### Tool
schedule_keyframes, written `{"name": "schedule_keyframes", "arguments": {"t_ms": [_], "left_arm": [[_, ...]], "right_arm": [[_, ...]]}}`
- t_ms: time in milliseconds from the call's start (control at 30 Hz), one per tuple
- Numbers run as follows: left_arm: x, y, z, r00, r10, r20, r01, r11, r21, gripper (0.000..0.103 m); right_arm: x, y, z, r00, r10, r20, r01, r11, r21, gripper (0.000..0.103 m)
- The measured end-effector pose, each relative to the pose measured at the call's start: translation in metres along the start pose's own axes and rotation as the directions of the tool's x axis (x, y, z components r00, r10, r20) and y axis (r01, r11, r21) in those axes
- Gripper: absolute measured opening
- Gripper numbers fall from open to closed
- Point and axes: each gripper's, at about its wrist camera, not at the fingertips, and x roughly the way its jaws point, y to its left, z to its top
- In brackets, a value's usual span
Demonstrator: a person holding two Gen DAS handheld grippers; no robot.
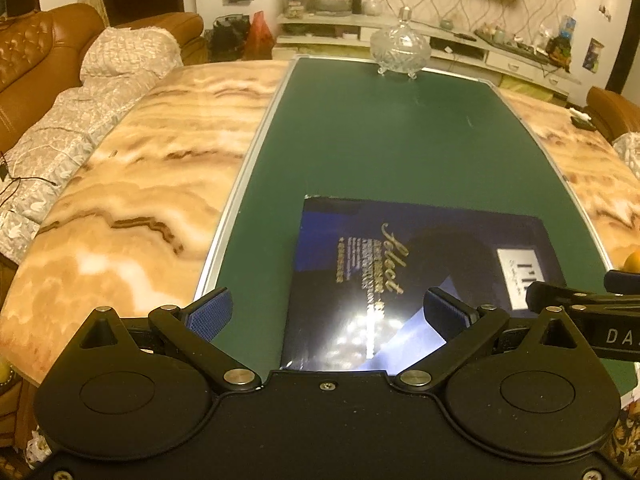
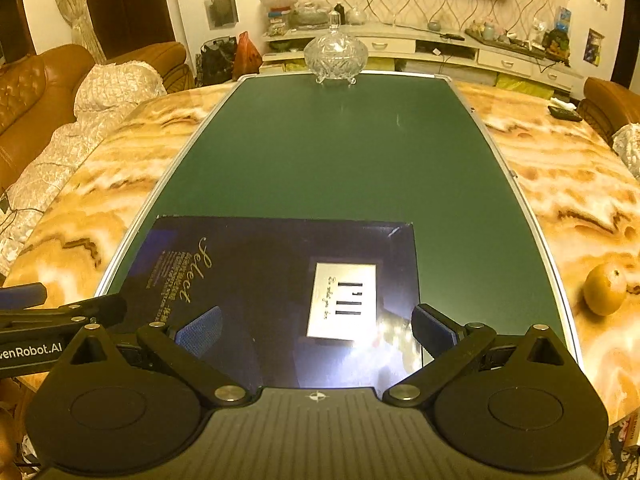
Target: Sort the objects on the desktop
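A glossy dark blue book (image 1: 412,276) with gold script lies flat on the near end of the green mat (image 1: 380,140); it also shows in the right wrist view (image 2: 272,292). My left gripper (image 1: 330,312) is open and empty, above the book's near left part. My right gripper (image 2: 316,328) is open and empty, above the book's near right part. A cut-glass lidded bowl (image 1: 400,46) stands at the mat's far end, also in the right wrist view (image 2: 335,54). An orange (image 2: 605,288) lies on the marble to the right of the mat.
The mat (image 2: 340,152) lies along the middle of a marble-pattern table (image 1: 140,168). A brown sofa with a quilted cover (image 1: 60,92) runs along the left. A dark remote (image 2: 564,113) lies at the far right corner. A TV cabinet (image 2: 440,46) stands behind.
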Motion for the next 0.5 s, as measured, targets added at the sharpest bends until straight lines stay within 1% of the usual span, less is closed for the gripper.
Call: {"name": "schedule_keyframes", "arguments": {"t_ms": [300, 500], "left_arm": [[0.007, -0.010, 0.016, 1.000, 0.001, 0.003, -0.001, 1.000, 0.027, 0.103], [0.023, -0.017, 0.026, 0.999, -0.002, -0.044, 0.005, 0.999, 0.054, 0.103]], "right_arm": [[0.005, -0.007, 0.016, 1.000, 0.006, 0.003, -0.006, 0.999, 0.032, 0.103], [0.018, -0.013, 0.024, 1.000, 0.008, -0.022, -0.007, 0.999, 0.040, 0.103]]}}
